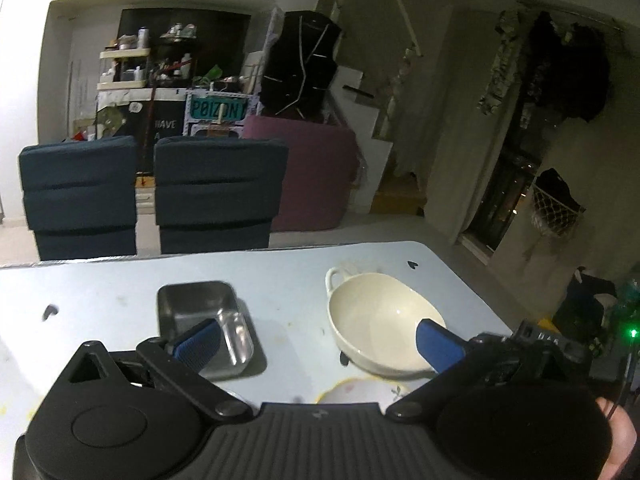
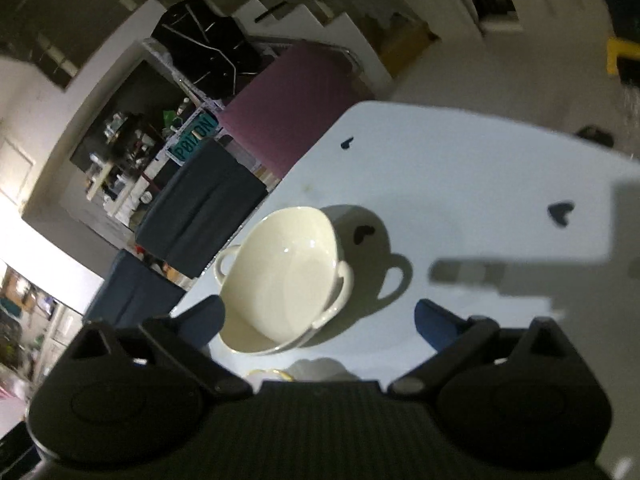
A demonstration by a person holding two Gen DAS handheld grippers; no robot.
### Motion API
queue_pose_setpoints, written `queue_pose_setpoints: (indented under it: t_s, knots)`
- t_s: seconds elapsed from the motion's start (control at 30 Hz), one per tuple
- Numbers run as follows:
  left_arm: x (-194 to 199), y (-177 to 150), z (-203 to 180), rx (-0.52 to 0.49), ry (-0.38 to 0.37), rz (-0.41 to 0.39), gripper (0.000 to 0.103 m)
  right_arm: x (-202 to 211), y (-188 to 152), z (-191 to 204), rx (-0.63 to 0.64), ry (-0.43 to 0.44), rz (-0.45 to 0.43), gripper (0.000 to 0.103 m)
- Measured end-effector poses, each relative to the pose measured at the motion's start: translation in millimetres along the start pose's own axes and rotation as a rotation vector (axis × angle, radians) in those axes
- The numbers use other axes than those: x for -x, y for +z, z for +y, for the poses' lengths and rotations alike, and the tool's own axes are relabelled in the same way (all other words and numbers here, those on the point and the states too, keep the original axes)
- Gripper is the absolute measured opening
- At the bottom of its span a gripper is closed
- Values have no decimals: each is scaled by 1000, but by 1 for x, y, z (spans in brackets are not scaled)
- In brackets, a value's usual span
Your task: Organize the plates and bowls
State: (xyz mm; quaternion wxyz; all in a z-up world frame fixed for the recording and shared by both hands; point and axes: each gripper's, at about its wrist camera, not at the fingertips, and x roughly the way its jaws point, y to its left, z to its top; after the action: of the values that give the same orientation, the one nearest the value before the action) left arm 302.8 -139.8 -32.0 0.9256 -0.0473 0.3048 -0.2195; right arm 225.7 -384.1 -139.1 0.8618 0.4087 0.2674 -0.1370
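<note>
A cream two-handled bowl (image 1: pixel 376 316) stands on the pale blue table (image 1: pixel 288 280); it also shows in the right wrist view (image 2: pixel 280 276). A steel rectangular tray (image 1: pixel 200 316) sits to its left. A yellow-rimmed plate (image 1: pixel 360 390) lies near the table's front, mostly hidden behind my left gripper; a bit of it shows in the right wrist view (image 2: pixel 268 376). My left gripper (image 1: pixel 316 340) is open and empty, one finger over the tray, the other over the bowl's near rim. My right gripper (image 2: pixel 320 320) is open and empty, just short of the bowl.
Two dark blue chairs (image 1: pixel 152 196) stand at the table's far edge, a mauve box (image 1: pixel 316 176) behind them. Small dark heart marks (image 2: pixel 560 212) dot the table. The table's right corner (image 1: pixel 432 256) drops off to the floor.
</note>
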Motion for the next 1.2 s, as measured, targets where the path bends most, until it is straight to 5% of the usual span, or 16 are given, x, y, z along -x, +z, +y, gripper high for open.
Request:
queue_pose_setpoints:
  t_s: [0.57, 0.67, 0.97, 1.2]
  knots:
    - [-104, 6, 7, 42, -40, 79, 78, -48, -14, -2, -145, 4, 94, 43]
    - [-116, 7, 8, 59, -40, 90, 77, -50, -16, -7, -231, 8, 103, 18]
    - [-146, 9, 5, 85, -59, 109, 76, -46, -7, -9, -133, 3, 82, 15]
    - [-178, 9, 5, 119, -69, 141, 66, -49, 15, -19, -84, -25, 9, 11]
